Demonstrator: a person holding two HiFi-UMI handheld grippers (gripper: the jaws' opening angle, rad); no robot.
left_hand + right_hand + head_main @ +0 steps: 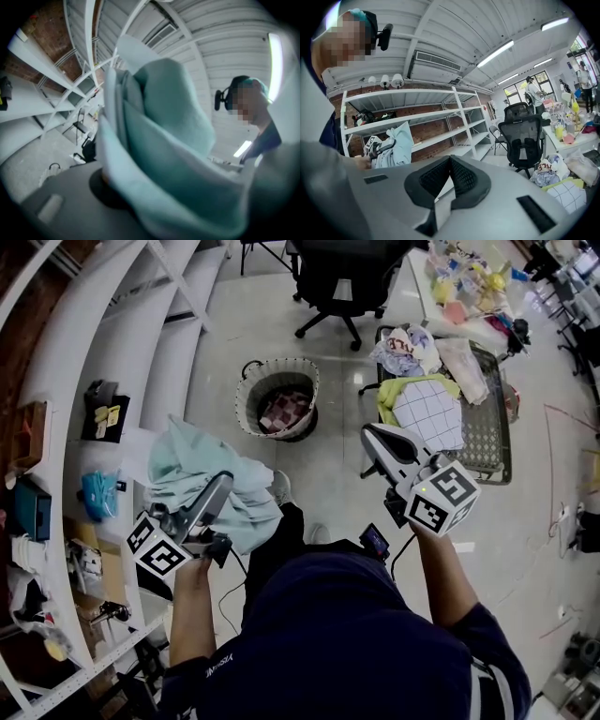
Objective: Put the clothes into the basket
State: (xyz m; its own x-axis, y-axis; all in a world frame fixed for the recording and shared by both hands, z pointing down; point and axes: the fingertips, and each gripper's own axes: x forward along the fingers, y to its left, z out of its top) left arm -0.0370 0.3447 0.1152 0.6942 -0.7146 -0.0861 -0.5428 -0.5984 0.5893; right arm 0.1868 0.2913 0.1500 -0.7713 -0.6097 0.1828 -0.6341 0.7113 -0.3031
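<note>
Head view steeply down; both gripper views catch shelves [417,117].

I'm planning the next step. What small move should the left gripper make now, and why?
Probably swing it forward toward the basket with the jaws closed. The left gripper is clamped on the teal garment, which hangs beside the shelf and is not yet above the basket, which stands on the floor ahead.
</note>
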